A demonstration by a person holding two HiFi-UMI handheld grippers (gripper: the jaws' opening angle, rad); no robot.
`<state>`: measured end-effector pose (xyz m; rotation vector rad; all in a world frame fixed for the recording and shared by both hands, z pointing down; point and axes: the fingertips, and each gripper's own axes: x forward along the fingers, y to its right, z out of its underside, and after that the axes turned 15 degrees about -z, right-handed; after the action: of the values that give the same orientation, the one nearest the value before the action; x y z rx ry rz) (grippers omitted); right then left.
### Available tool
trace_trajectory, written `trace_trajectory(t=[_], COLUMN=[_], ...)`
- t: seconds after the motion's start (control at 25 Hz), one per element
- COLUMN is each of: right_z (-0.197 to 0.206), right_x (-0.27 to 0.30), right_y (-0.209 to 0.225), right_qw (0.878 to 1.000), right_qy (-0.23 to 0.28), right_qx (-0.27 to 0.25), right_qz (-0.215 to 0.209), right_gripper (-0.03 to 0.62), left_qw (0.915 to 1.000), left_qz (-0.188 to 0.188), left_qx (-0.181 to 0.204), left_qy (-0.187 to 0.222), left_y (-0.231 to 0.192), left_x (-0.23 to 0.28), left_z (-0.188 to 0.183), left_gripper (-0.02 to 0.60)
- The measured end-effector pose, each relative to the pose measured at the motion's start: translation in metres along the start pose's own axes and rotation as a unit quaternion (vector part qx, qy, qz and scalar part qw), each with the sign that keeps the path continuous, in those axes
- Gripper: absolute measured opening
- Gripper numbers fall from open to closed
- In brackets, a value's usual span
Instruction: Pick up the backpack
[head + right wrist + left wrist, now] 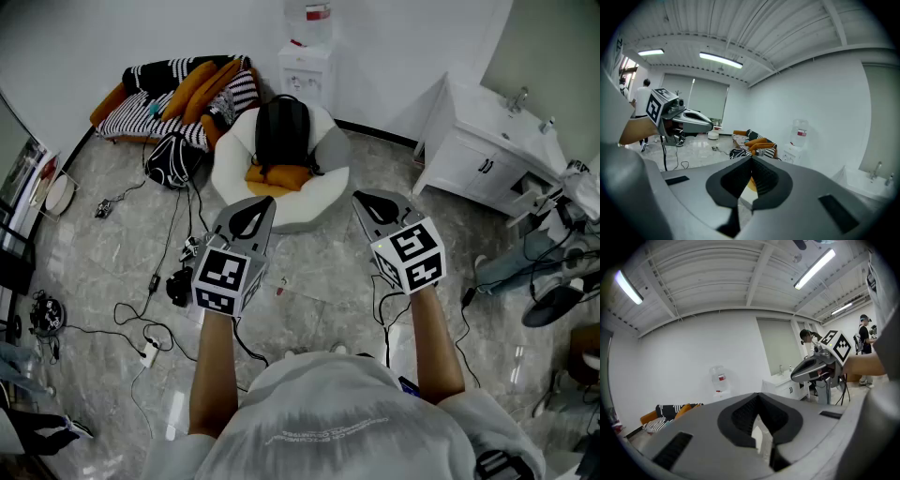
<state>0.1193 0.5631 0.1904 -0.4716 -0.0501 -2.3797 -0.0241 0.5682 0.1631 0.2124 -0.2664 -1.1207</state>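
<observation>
Backpack dead ahead, left side nearer

The black backpack (281,131) stands upright on the white seat (328,187), beyond my left gripper (262,206) and right gripper (364,199); both sets of fingers are pinched together and empty.

Tiled floor (319,314) with beanbag (314,199), black bag (171,159)

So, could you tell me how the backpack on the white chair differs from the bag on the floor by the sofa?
The backpack is plain black; the floor bag is black with white lines. The backpack stands upright on the chair; the floor bag slumps beside the sofa. Both are dark bags.
</observation>
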Motion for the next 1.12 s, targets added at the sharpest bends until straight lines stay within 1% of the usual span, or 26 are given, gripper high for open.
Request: trace_trajectory(t=[0.32, 0.56, 0.84, 1.0, 1.12], right_z=[0.006, 0.011, 0.030, 0.028, 0.028], right_x=[-0.009, -0.015, -0.024, -0.033, -0.036], right_y=[0.018, 0.028, 0.044, 0.053, 0.056], right_qw=[1.000, 1.000, 1.000, 0.999, 0.999], right_qy=[0.015, 0.017, 0.014, 0.036, 0.043], right_qx=[0.006, 0.012, 0.016, 0.010, 0.008], right_qz=[0.001, -0.007, -0.018, -0.017, -0.031], right_gripper=[0.002, 0.002, 0.002, 0.002, 0.002], left_qw=[0.9999, 0.9996, 0.9984, 0.9975, 0.9969], left_qz=[-0.010, -0.023, -0.043, -0.055, -0.060], left_qx=[0.005, -0.004, -0.018, -0.019, -0.018], left_qy=[-0.009, -0.018, -0.034, -0.041, -0.047], left_y=[0.008, 0.013, 0.029, 0.040, 0.047], left_x=[0.006, 0.008, 0.011, 0.014, 0.015], left_z=[0.003, 0.001, 0.012, 0.013, 0.013], left_gripper=[0.020, 0.020, 0.020, 0.020, 0.020])
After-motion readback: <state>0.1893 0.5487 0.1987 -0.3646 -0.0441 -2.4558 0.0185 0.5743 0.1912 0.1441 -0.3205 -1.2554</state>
